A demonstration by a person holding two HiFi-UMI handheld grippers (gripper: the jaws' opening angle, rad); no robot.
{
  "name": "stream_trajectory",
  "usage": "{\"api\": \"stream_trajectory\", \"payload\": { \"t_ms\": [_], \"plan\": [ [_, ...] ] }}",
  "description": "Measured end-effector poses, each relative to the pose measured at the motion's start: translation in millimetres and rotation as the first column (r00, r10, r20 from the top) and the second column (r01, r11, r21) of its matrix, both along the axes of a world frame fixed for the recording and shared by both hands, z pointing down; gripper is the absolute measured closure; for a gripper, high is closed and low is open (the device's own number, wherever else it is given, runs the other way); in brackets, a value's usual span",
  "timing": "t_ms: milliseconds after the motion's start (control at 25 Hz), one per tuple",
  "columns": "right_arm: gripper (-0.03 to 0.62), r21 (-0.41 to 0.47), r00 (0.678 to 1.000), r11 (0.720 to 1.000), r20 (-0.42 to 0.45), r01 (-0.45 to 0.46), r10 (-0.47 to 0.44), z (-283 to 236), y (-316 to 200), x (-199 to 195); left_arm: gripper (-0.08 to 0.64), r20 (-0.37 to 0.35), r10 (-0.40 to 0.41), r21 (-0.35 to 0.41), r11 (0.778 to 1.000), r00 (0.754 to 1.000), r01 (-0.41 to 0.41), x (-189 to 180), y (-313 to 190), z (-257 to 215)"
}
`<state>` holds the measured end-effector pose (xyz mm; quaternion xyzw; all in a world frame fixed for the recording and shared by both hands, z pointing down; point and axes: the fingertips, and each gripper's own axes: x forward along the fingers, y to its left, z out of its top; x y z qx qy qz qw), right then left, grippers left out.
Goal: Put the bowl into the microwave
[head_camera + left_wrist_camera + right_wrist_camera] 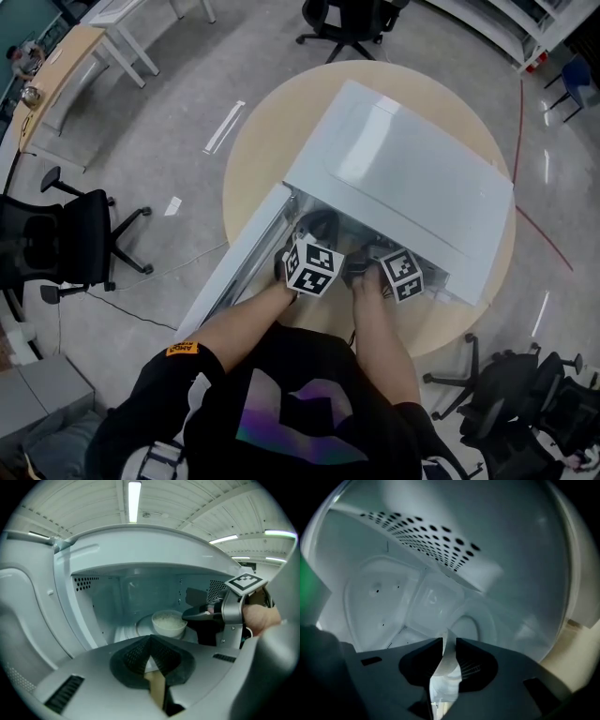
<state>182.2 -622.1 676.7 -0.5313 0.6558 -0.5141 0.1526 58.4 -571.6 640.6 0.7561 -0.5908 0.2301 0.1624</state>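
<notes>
While I'm watching through the left gripper view, the bowl (168, 623) is sitting deep inside the microwave (403, 178), over the round tray (142, 629) on the cavity floor, and I cannot tell whether it is resting on that tray or hanging just above it. It is holding something white and grainy. The right gripper (188, 615) is reaching in from the right side and pinching the bowl's rim. Its own view is confirming this: a thin white wall is standing clamped between the two dark jaws.

The left gripper (150, 643) is carrying nothing. Its jaws are meeting at the tips, with only a sliver of background showing lower down, and it is hovering at the mouth of the cavity, short of the bowl and apart from it.

From the head view, both marker cubes are crowding the opening side by side. The door (234, 272) is swinging wide to the left, and the microwave is standing on a round wooden table (253, 159).
</notes>
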Motion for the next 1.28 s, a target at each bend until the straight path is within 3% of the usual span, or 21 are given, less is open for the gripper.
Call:
{"api": "stream_trajectory", "payload": {
  "t_ms": [320,520,680,880,1000,1120,1280],
  "plan": [
    [0.517,0.05,0.999,0.998,-0.034,0.031,-0.029,-19,19,5,0.512,-0.022,-0.002,0.027,1.0,1.0,0.003,7,12,-15],
    [0.518,0.113,0.966,0.978,-0.208,0.178,-0.152,-36,46,3,0.512,-0.062,-0.02,0.046,0.999,0.998,0.023,12,28,-28],
    [0.518,0.169,0.891,0.928,-0.381,0.332,-0.249,-59,75,0,0.512,-0.102,-0.031,0.075,0.996,0.994,0.039,18,48,-44],
    [0.521,0.225,0.744,0.83,-0.6,0.51,-0.294,-94,120,4,0.512,-0.121,-0.015,0.119,0.992,0.993,0.03,36,84,-62],
    [0.569,0.246,0.668,0.776,-0.689,0.581,-0.281,-115,148,14,0.512,-0.141,-0.01,0.162,0.986,0.99,0.033,51,109,-78],
    [0.574,0.26,0.631,0.738,-0.725,0.623,-0.278,-129,177,26,0.512,-0.155,0.006,0.205,0.978,0.988,0.026,70,136,-95],
    [0.575,0.278,0.605,0.697,-0.747,0.661,-0.276,-143,213,39,0.512,-0.152,0.001,0.237,0.971,0.988,0.036,88,174,-107]
  ]
}}
